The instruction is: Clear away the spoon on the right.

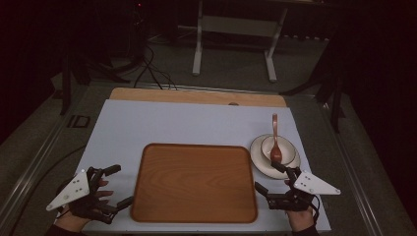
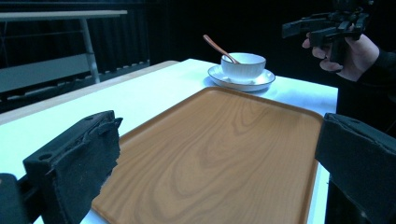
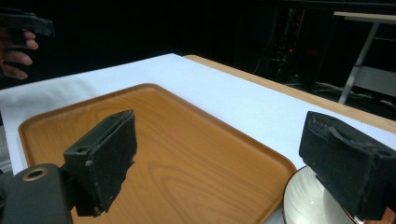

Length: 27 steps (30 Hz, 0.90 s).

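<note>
A brown wooden tray (image 1: 194,182) lies empty at the table's front middle. To its right a white bowl (image 1: 278,147) stands on a white saucer (image 1: 260,160), and a reddish-brown spoon (image 1: 274,140) rests in the bowl with its handle pointing away. My left gripper (image 1: 123,186) hovers open just off the tray's left edge, with nothing between its jaws. My right gripper (image 1: 267,177) is open beside the tray's right edge, just in front of the saucer. In the left gripper view the tray (image 2: 219,154) spreads between the wide jaws, with the bowl (image 2: 243,65) beyond it. The saucer's rim (image 3: 299,200) shows in the right gripper view.
A white sheet (image 1: 172,123) covers the table, and a wooden strip (image 1: 196,96) shows along its far edge. Behind the table stand the white legs of another table (image 1: 235,44). Cables (image 1: 147,69) lie on the dark floor.
</note>
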Each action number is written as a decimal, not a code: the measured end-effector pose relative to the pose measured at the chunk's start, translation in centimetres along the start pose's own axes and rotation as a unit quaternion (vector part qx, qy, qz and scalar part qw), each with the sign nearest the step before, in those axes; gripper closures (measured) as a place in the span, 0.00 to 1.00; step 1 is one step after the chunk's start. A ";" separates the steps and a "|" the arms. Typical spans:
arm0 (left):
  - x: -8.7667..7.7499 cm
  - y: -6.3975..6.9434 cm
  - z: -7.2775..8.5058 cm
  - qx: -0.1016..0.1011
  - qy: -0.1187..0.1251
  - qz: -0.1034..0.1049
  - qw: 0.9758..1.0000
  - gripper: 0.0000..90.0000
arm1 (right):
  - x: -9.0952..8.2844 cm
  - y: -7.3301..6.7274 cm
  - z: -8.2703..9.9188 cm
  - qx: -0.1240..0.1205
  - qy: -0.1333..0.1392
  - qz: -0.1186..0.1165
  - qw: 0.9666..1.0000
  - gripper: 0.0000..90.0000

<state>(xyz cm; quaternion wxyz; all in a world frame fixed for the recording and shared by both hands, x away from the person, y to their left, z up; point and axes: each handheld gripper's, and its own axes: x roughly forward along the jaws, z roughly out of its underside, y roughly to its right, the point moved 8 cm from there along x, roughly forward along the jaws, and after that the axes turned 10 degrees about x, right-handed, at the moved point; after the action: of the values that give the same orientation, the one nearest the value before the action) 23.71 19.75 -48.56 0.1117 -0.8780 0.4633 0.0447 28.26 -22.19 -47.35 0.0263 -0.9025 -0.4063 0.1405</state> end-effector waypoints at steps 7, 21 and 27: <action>0.1 -0.1 0.1 0.001 -0.001 0.000 1.000 0.00 | 0.4 0.1 0.3 0.018 -0.015 -0.014 1.000 0.12; 0.0 0.1 -0.2 0.005 0.003 -0.002 1.000 0.00 | 0.7 -1.3 -1.5 0.005 -0.038 -0.028 0.999 0.12; -0.1 0.1 -0.2 0.004 0.004 -0.003 1.000 0.00 | 0.8 -1.7 -3.1 -0.013 -0.032 -0.027 0.999 0.12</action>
<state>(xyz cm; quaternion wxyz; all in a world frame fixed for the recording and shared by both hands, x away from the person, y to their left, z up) 23.56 19.75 -48.38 0.1137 -0.8792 0.4611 0.0389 28.36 -20.25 -44.25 0.0057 -0.8866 -0.4329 0.1630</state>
